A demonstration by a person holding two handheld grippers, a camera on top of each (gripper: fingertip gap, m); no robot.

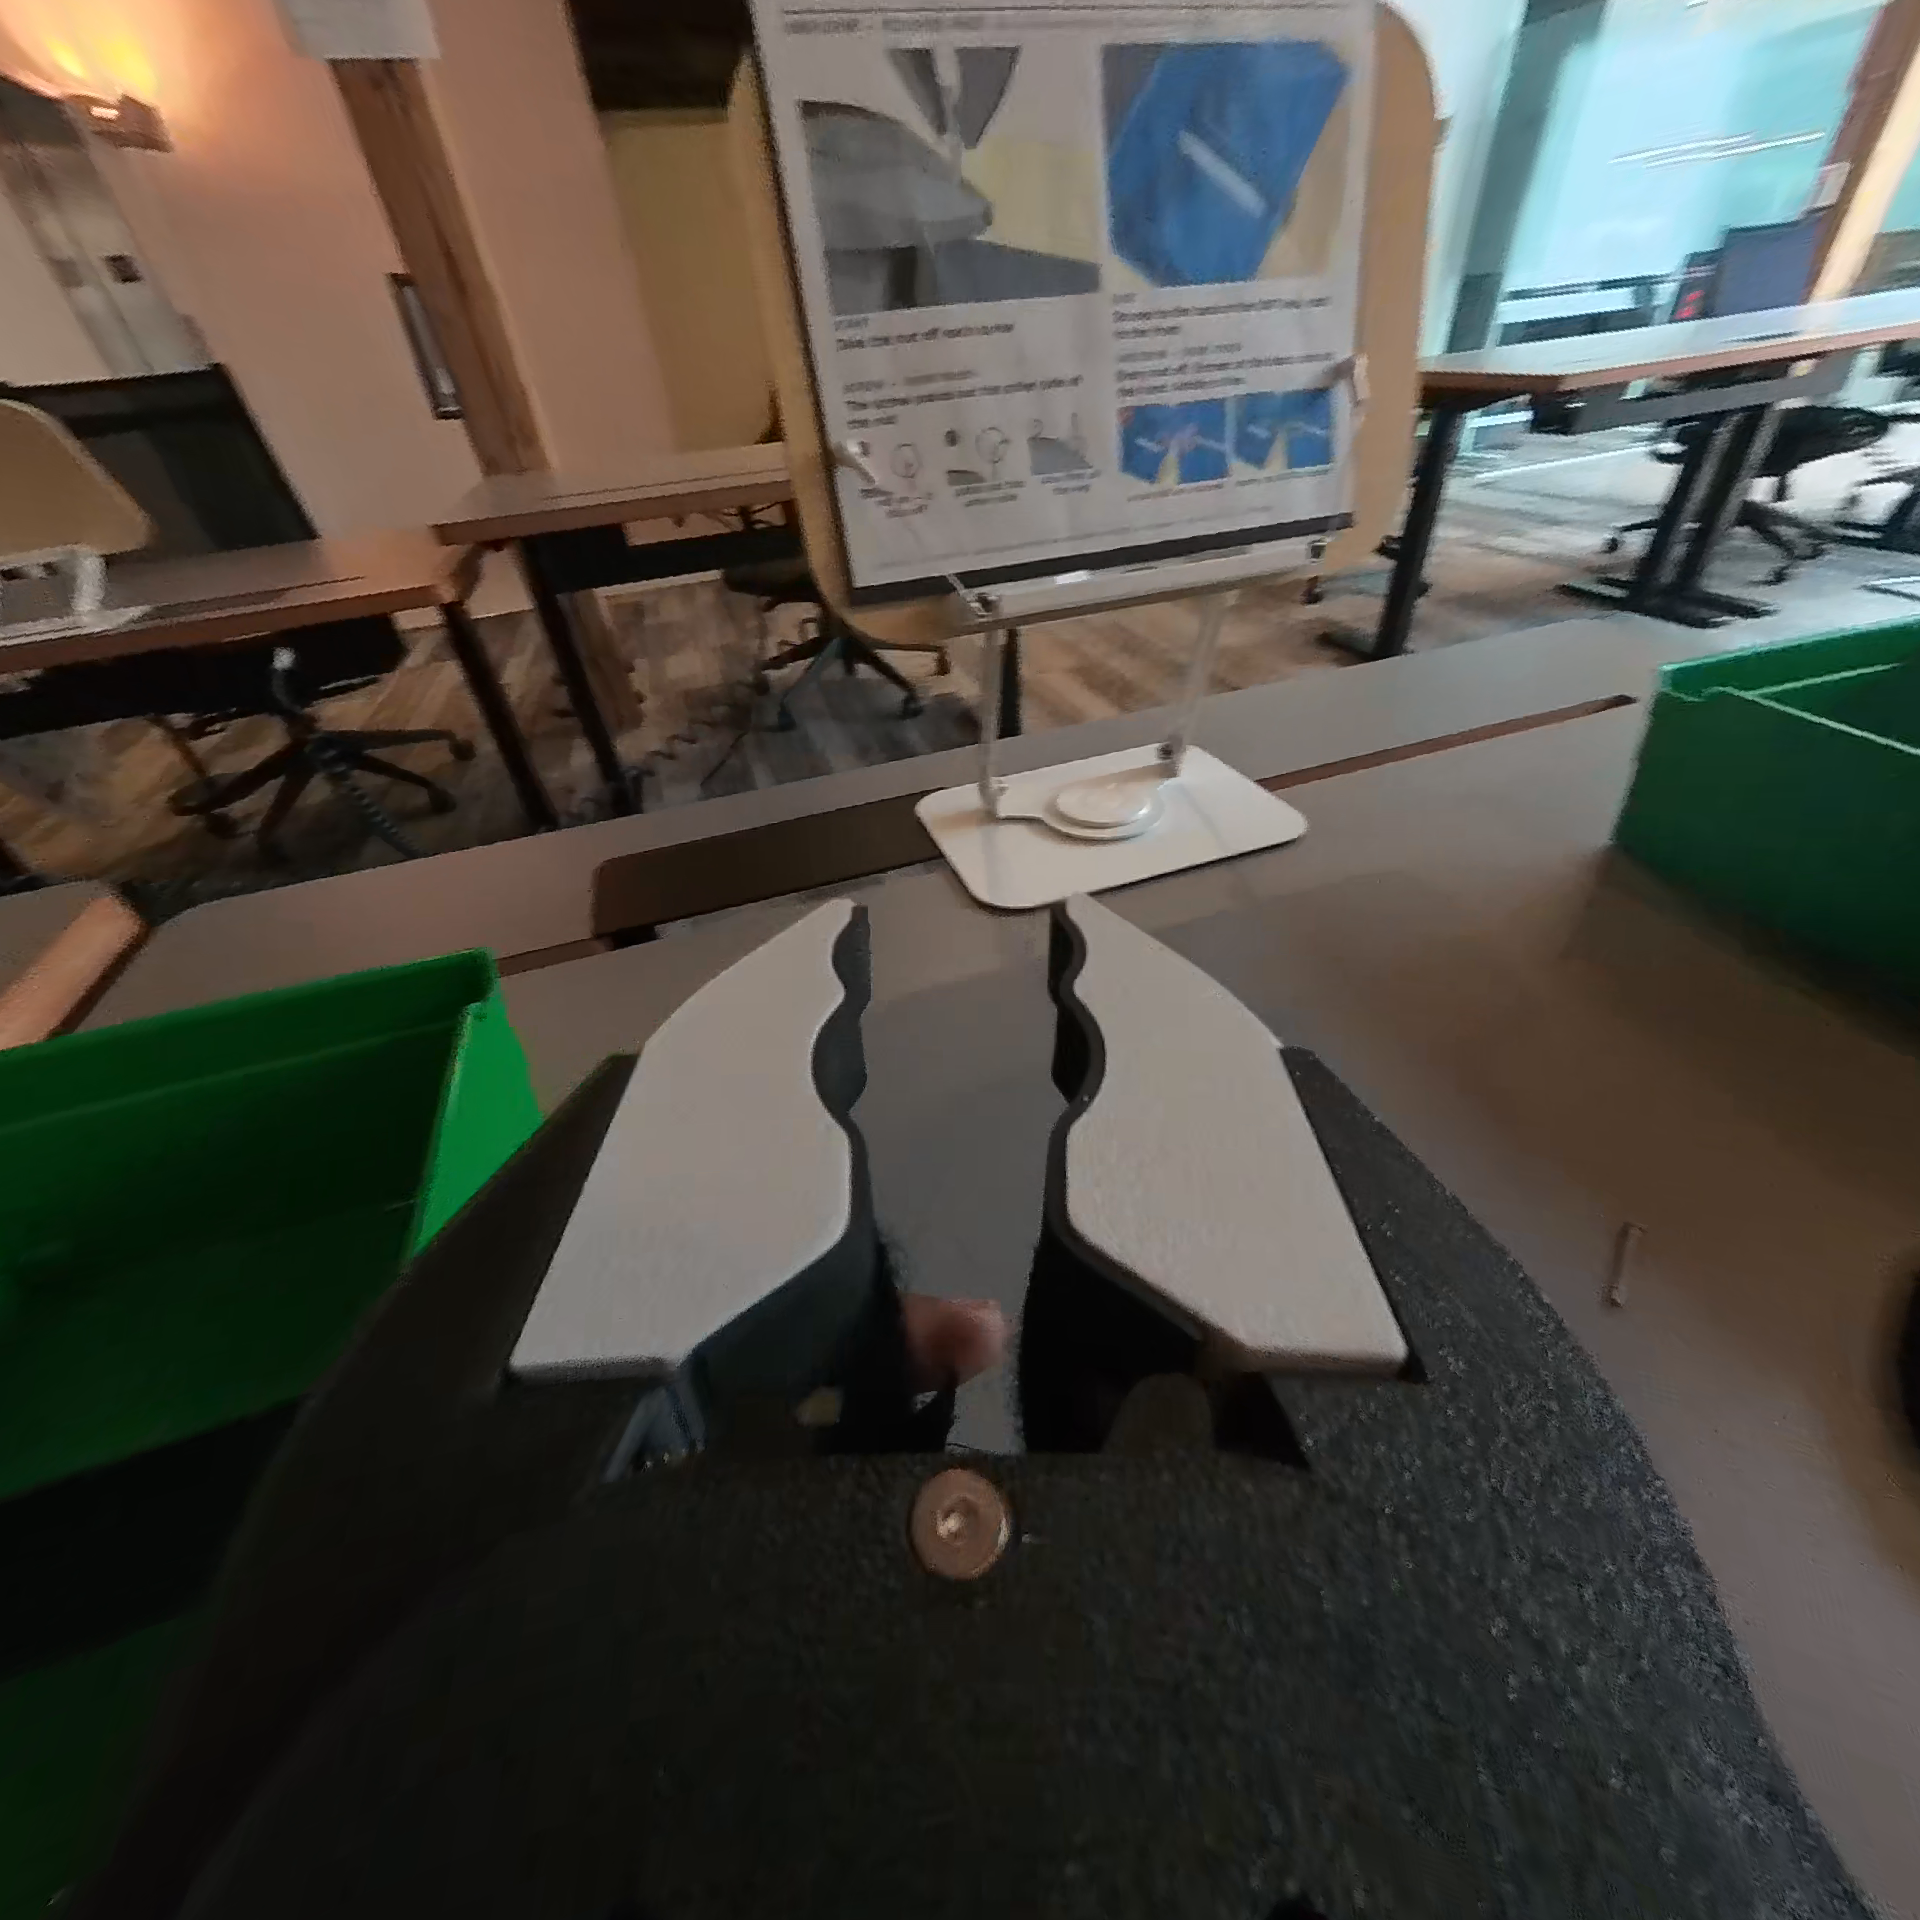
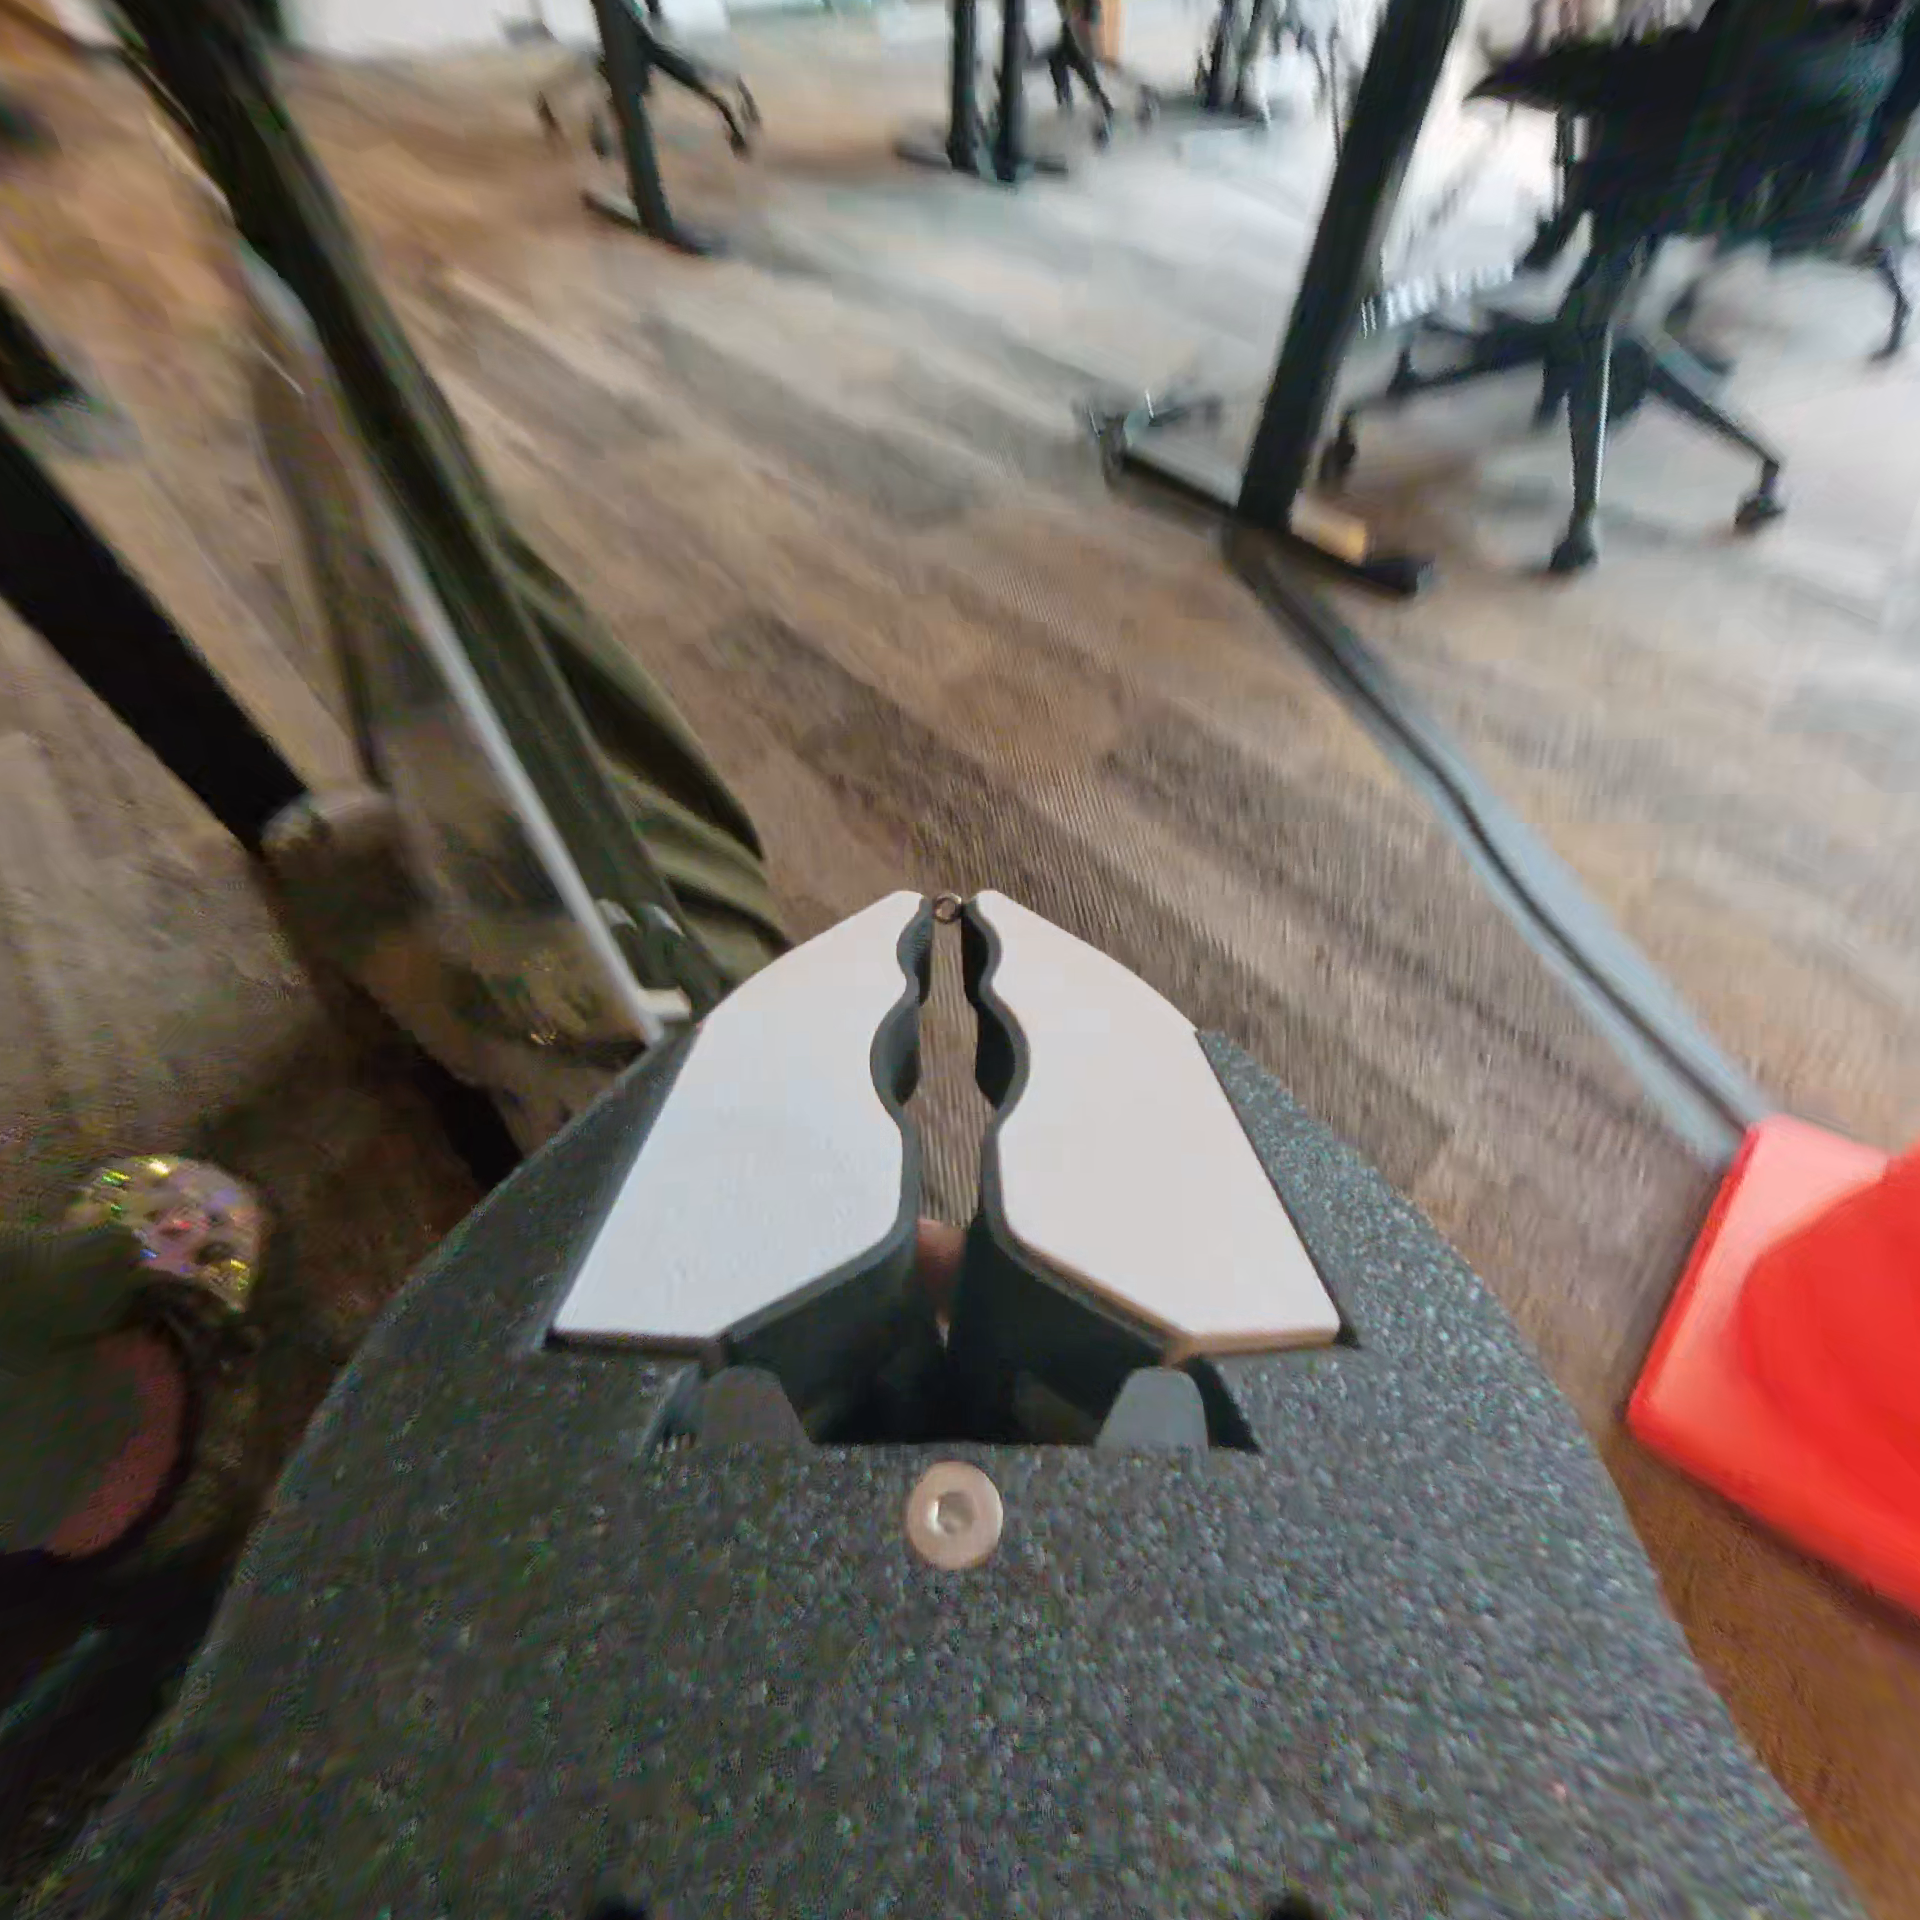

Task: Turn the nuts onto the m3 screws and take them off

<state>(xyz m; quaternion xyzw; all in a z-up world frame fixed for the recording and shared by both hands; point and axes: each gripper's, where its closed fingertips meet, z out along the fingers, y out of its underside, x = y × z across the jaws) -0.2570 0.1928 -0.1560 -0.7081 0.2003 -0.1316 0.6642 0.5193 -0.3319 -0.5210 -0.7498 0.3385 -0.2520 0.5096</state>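
Observation:
In the right wrist view my right gripper is shut on a tiny metal nut, pinched at the very fingertips. It hangs over carpeted floor, away from the table. In the left wrist view my left gripper is open with nothing between its fingers, held above the grey table. A small screw lies on the table to the right of the left gripper.
Green bins stand at the left and the right of the table. A clear stand with an instruction sheet on a white base stands ahead. On the floor are an orange cone, a cable cover and table legs.

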